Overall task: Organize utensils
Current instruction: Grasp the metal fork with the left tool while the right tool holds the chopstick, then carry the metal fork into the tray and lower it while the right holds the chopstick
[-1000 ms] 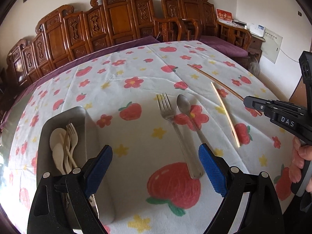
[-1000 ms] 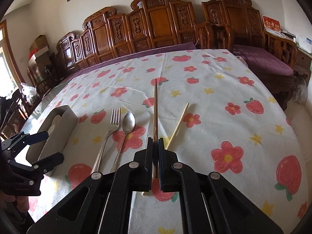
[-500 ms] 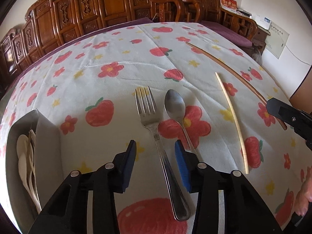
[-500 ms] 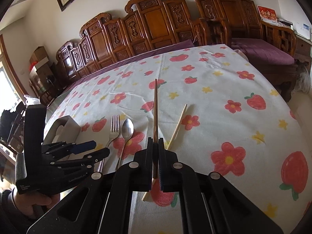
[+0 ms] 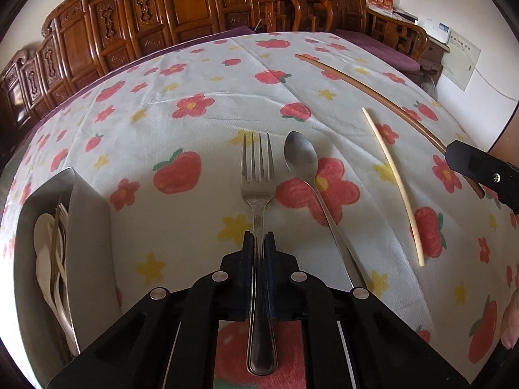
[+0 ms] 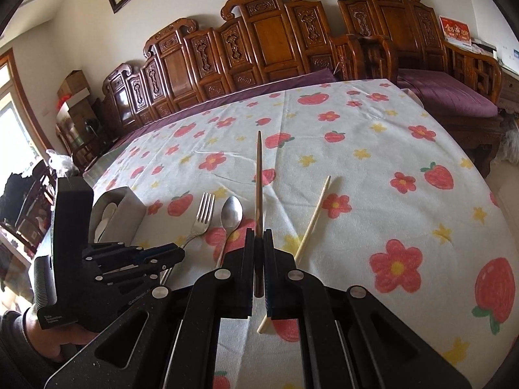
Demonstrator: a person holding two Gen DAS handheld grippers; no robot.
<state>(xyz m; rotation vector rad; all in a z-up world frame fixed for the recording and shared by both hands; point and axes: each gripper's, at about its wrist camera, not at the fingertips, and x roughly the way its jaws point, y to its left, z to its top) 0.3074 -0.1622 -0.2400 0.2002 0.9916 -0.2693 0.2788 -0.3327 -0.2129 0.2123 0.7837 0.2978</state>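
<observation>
My left gripper [image 5: 259,238] is shut on the handle of a metal fork [image 5: 258,175] that lies on the strawberry tablecloth; the fork also shows in the right wrist view [image 6: 201,217]. A metal spoon [image 5: 303,162] lies just right of the fork. My right gripper [image 6: 259,235] is shut on a dark brown chopstick [image 6: 259,175] and holds it above the cloth; the chopstick also shows in the left wrist view [image 5: 373,97]. A pale chopstick [image 5: 392,181] lies on the cloth between the spoon and the right gripper.
A grey utensil box [image 5: 90,227] with pale spoons and forks [image 5: 48,259] stands at the left, also in the right wrist view [image 6: 125,214]. Carved wooden chairs [image 6: 259,42] line the table's far side. The table edge drops off at the right.
My left gripper moved forward over the fork and closed from wide open onto its handle. My right gripper kept its hold on the brown chopstick and lifted slightly.
</observation>
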